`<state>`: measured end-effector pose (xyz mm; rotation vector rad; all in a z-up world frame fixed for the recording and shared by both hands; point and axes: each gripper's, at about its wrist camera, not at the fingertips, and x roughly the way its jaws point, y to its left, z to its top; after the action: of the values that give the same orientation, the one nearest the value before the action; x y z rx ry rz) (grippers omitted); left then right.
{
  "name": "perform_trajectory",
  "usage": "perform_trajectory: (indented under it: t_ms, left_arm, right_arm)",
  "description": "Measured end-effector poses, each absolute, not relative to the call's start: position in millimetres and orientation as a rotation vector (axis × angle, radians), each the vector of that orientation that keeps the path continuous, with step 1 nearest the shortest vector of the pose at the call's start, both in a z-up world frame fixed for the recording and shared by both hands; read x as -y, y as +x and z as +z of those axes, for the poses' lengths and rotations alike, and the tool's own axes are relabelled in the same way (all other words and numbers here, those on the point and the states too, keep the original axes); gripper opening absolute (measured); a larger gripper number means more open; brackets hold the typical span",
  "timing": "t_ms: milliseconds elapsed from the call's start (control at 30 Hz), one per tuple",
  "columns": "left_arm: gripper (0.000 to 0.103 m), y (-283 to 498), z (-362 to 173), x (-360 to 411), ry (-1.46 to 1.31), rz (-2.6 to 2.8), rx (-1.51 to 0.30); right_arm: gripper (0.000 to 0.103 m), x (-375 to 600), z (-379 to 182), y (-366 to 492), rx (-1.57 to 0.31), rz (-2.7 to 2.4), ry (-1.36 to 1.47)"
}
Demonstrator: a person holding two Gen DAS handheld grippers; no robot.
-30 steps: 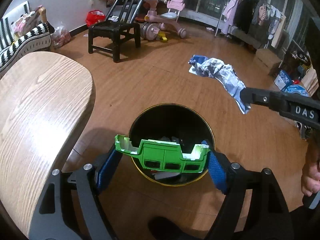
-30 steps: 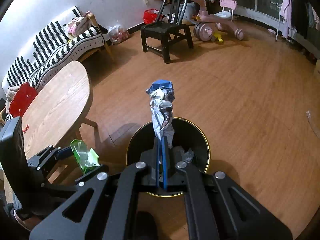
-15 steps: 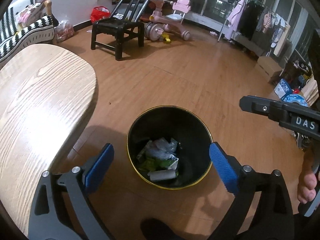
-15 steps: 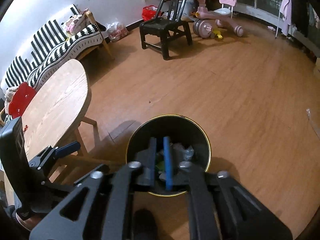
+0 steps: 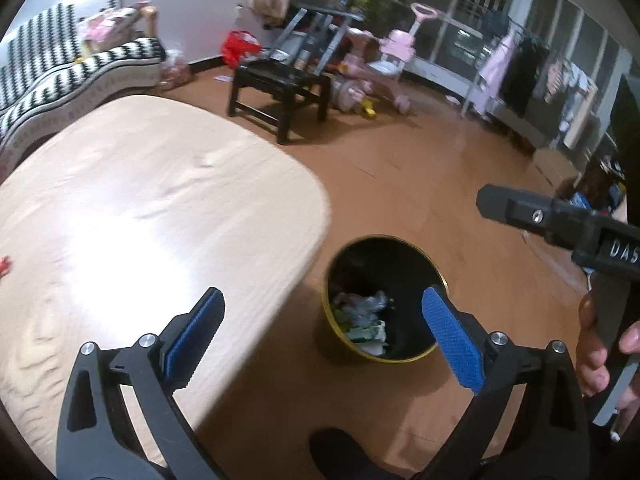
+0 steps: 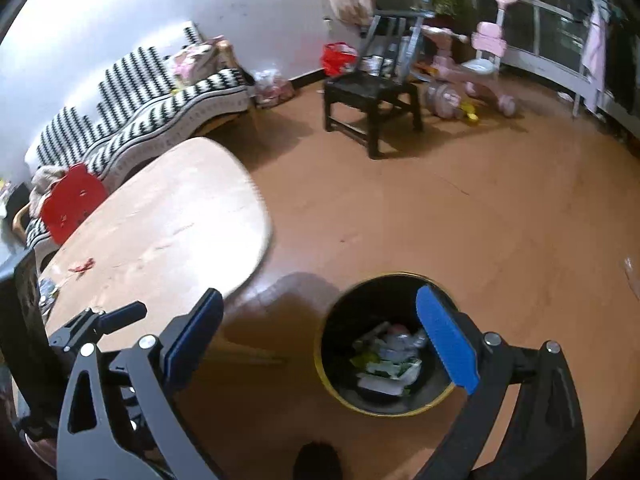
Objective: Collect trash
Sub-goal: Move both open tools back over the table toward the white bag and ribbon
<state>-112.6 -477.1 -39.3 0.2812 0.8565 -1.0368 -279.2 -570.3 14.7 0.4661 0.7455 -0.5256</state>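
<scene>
home living room. striped black-white sofa (image 6: 160, 104) against white wall, light wood table (image 6: 160, 240) near it, black wooden chair (image 6: 372, 92) on brown wood floor (image 6: 460, 220). pink kids tricycle (image 6: 476, 68) by windows, clothes on drying rack (image 5: 516, 68) at right, red bag (image 6: 338, 56) by wall, black trash bin (image 6: 384, 344) with yellow rim on floor.

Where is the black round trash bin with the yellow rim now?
The black round trash bin stands on the wooden floor, just right of the light wooden table, low and centre-right in both wrist views.
</scene>
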Motion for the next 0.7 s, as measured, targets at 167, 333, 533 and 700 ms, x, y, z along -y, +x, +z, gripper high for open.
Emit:
perform_trajectory:
  t_ms: [167, 333, 533, 700]
  left_arm:
    - [0.096, -81, -20, 407, 0.260, -0.936, -0.812]
    - [0.096, -38, -11, 323, 0.235, -0.773, -0.808]
    - [0.096, 12, -1, 200, 0.167, -0.548, -0.799]
    - [0.096, 41, 4, 122, 0.137, -0.406, -0.783]
  right_arm:
    - [0.094, 521, 35, -228, -0.747, -0.420, 0.416]
    - [0.094, 450, 53, -165, -0.749, -0.285, 0.336]
    - [0.094, 359, 67, -94, -0.751, -0.135, 0.256]
    - [0.094, 297, 67, -47, -0.757, -0.048, 0.225]
